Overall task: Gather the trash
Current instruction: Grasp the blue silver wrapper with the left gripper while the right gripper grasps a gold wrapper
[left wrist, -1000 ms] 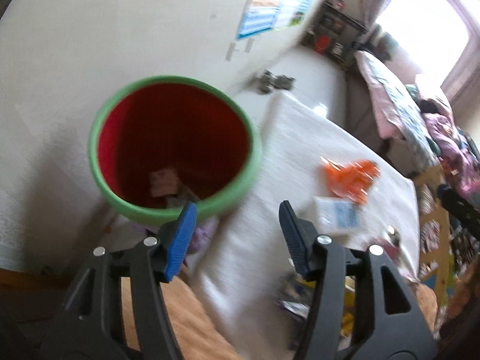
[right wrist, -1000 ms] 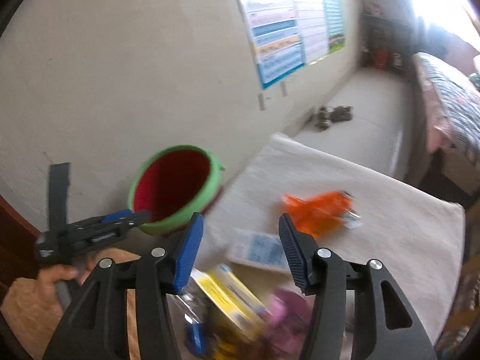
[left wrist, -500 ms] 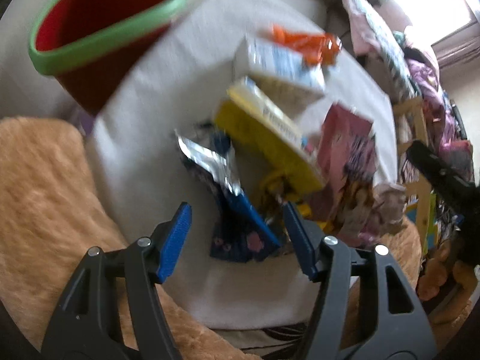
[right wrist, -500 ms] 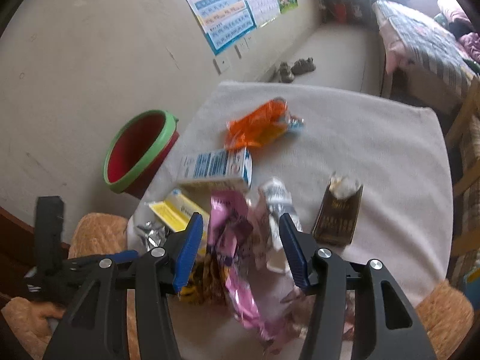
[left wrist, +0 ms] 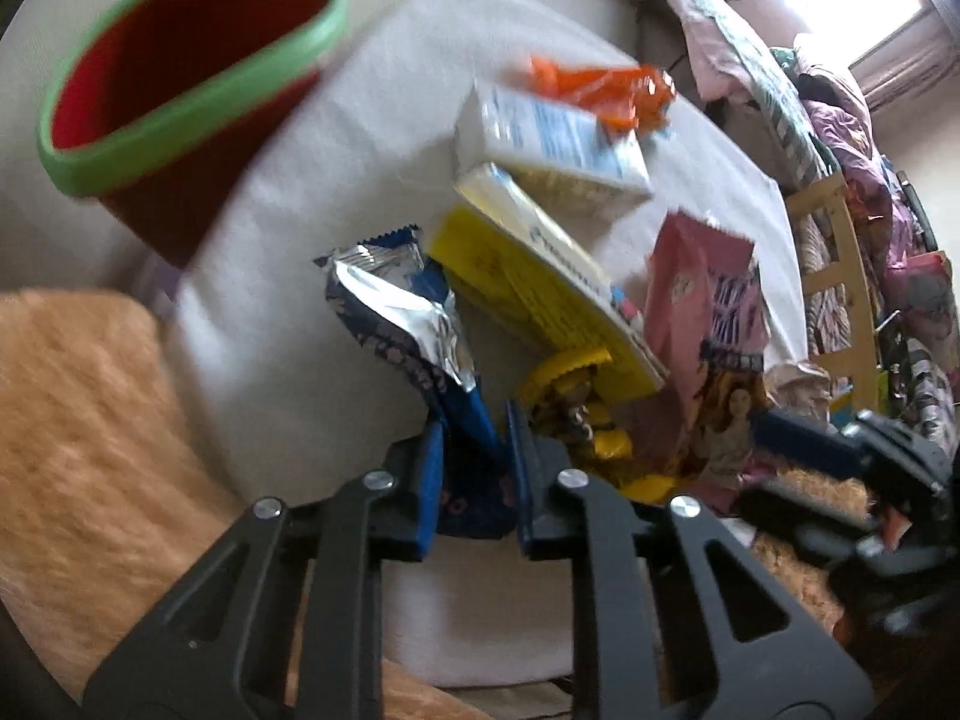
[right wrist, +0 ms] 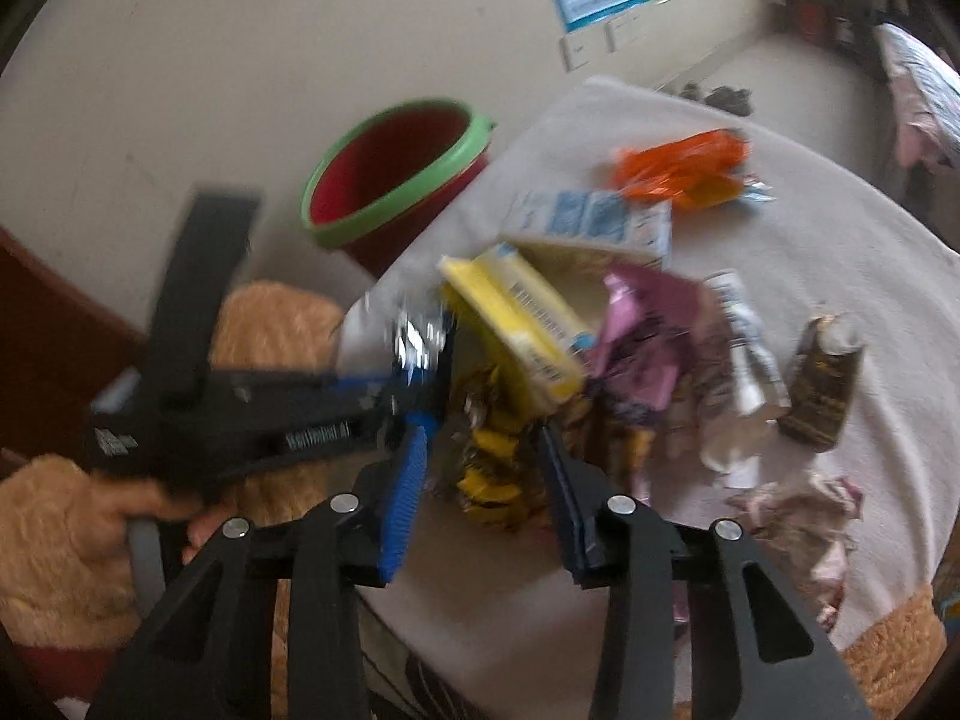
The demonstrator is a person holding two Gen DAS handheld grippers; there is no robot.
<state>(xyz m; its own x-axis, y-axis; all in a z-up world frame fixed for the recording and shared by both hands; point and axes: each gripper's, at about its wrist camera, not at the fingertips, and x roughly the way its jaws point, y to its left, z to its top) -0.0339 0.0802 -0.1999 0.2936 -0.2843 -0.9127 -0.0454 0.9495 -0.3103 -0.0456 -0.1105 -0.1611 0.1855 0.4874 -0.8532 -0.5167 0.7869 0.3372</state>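
The left claw [left wrist: 474, 450] has just been closing and now pinches the near end of the blue and silver wrapper [left wrist: 414, 324], whose long axis runs away from the claw toward the bin. The right claw [right wrist: 483, 474] has also just been closing; it stands at a middle width around the crumpled yellow wrapper [right wrist: 492, 468], and the blur does not show if its pads press on it. This yellow wrapper lies just beside the blue one, at the near edge of the heap on the white worktop [left wrist: 336, 168]. Behind them one yellow box [left wrist: 540, 288] lies slanted, its long axis going from far left to near right, with one pink bag [left wrist: 702, 300] to its right. Further back is one white and blue carton [left wrist: 552, 138], then one orange wrapper [left wrist: 606, 90]. One red bin with a green rim [left wrist: 180, 84] stands at the far left, beside the worktop.
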